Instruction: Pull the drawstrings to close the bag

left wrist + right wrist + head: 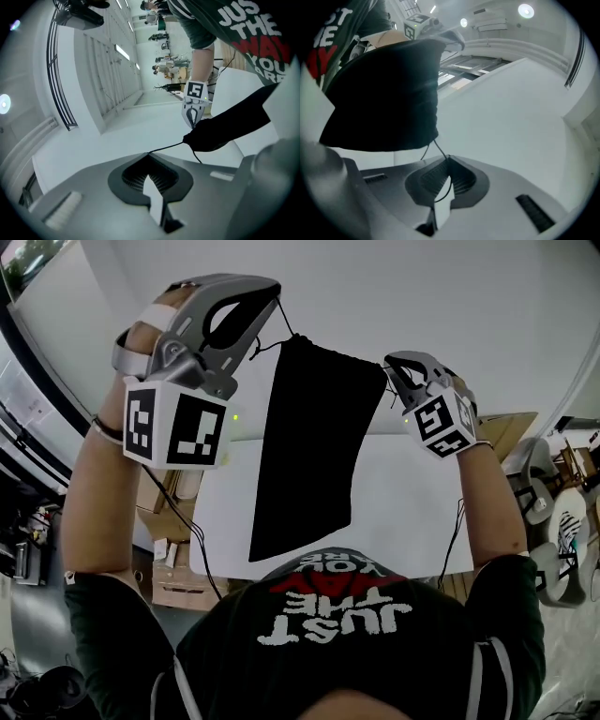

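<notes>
Left hand-held gripper [274,292] is pinching left drawstring [287,321], right hand-held gripper [394,367] clamping right drawstring [435,146]; black fabric bag [314,446] is hanging btwn them above counter [412,512]. Looking light & limp; thin cords prob slipping unless pinched near the mouth.

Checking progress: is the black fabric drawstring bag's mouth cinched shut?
Not cinched: the black fabric drawstring bag shows an ungathered top edge, as wide as its body.

Lab or open-plan workroom, by the look of it: white table [412,512], cardboard boxes [176,592] and loose cables [192,535] on the floor at left, office chairs [553,470] at right, round ceiling lights [526,10], people [165,63] at far desks.
</notes>
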